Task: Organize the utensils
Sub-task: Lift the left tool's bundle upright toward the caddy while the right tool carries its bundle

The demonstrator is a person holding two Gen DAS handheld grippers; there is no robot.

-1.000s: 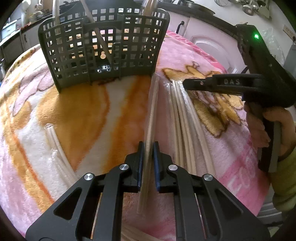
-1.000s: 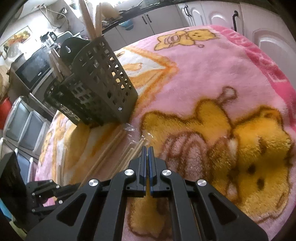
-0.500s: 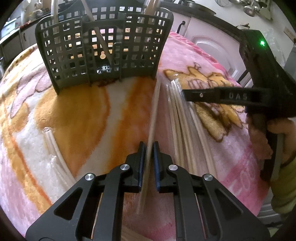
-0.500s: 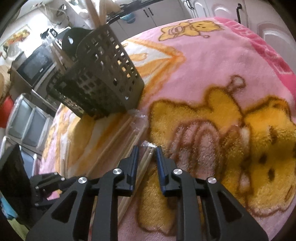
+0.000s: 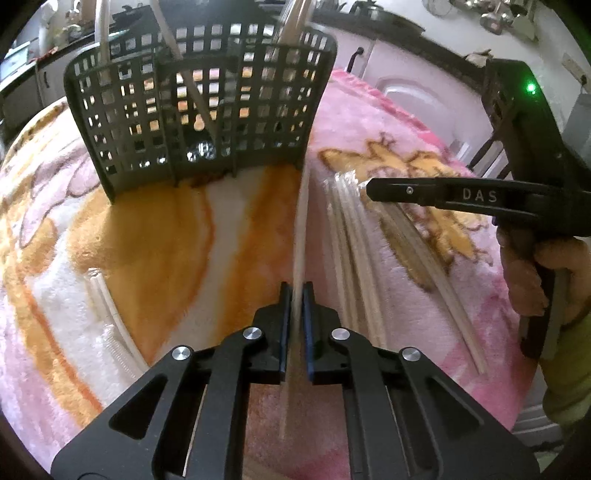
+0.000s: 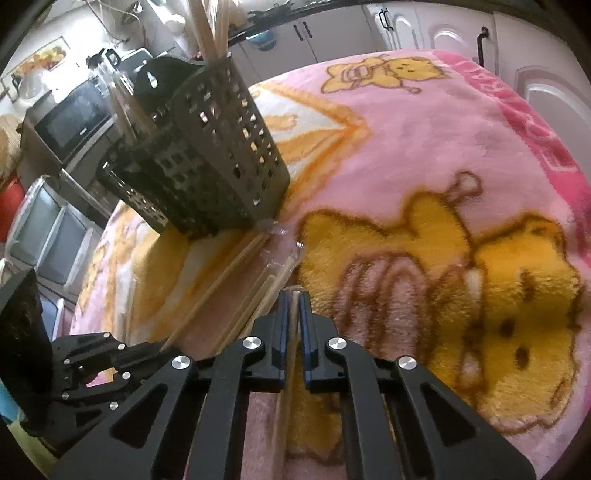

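A dark grey lattice utensil basket [image 5: 199, 114] stands at the far side of the pink blanket, with sticks upright in it; it also shows in the right wrist view [image 6: 214, 162]. My left gripper [image 5: 295, 295] is shut on a wrapped pair of chopsticks [image 5: 301, 229], lifted and pointing at the basket's right corner. Several more wrapped chopsticks [image 5: 354, 251] lie to its right. My right gripper [image 6: 292, 306] is shut on one wrapped chopstick pair [image 6: 291, 332] from that pile; it shows from the side in the left wrist view [image 5: 373, 190].
Clear wrapped straws [image 5: 110, 317] lie on the blanket at the left. The pink and orange blanket [image 6: 424, 155] covers the whole table. White cabinets [image 6: 406, 26] and a microwave [image 6: 74, 114] stand beyond the table's edge.
My right gripper opened, moved down onto the chopstick pile and closed on a pair. My left gripper raised its chopsticks slightly toward the basket.
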